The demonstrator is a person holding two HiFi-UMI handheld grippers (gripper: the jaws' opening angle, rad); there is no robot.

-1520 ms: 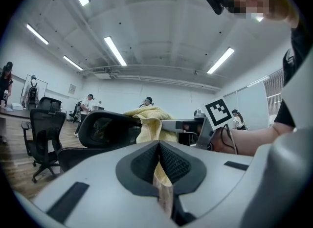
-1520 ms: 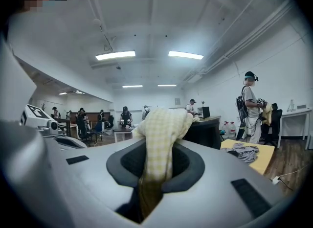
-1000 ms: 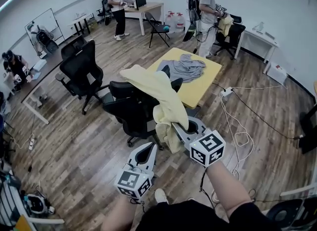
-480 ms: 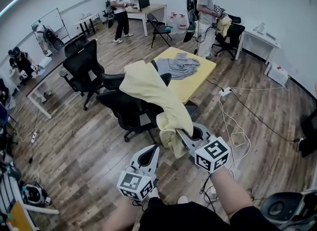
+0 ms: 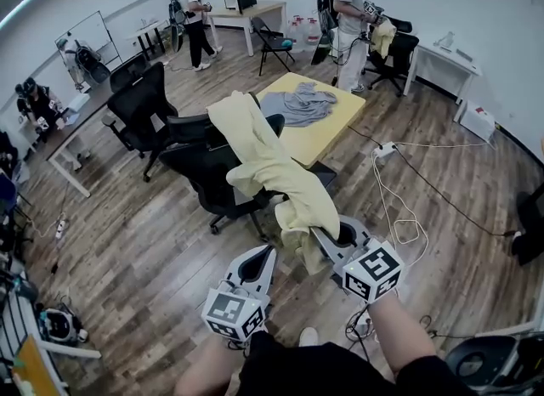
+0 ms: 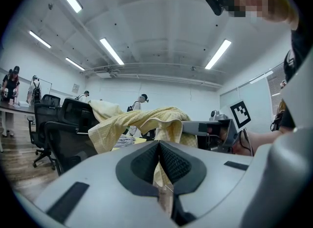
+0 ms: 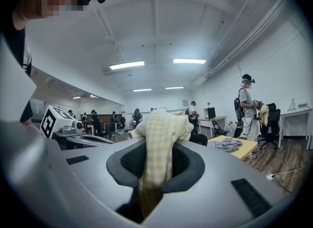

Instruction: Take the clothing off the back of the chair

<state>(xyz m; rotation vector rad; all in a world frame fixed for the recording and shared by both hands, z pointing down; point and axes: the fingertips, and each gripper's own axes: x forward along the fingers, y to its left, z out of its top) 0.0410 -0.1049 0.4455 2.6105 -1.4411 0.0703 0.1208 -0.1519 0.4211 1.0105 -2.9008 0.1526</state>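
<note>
The clothing (image 5: 265, 163) is a pale yellow garment with a fine check weave, pulled out into a long band. Its far end lies draped over the top of the backrest of the black office chair (image 5: 202, 183). From there it slopes down to the right gripper (image 5: 318, 234), whose jaws are clamped on a bunched fold of it. A loose tail hangs below the grip. The chair stands upright on the wood floor (image 5: 127, 250), just beside the yellow tabletop (image 5: 327, 131). The cloth seems to rest on the backrest alone, though the seat is partly hidden.
</note>
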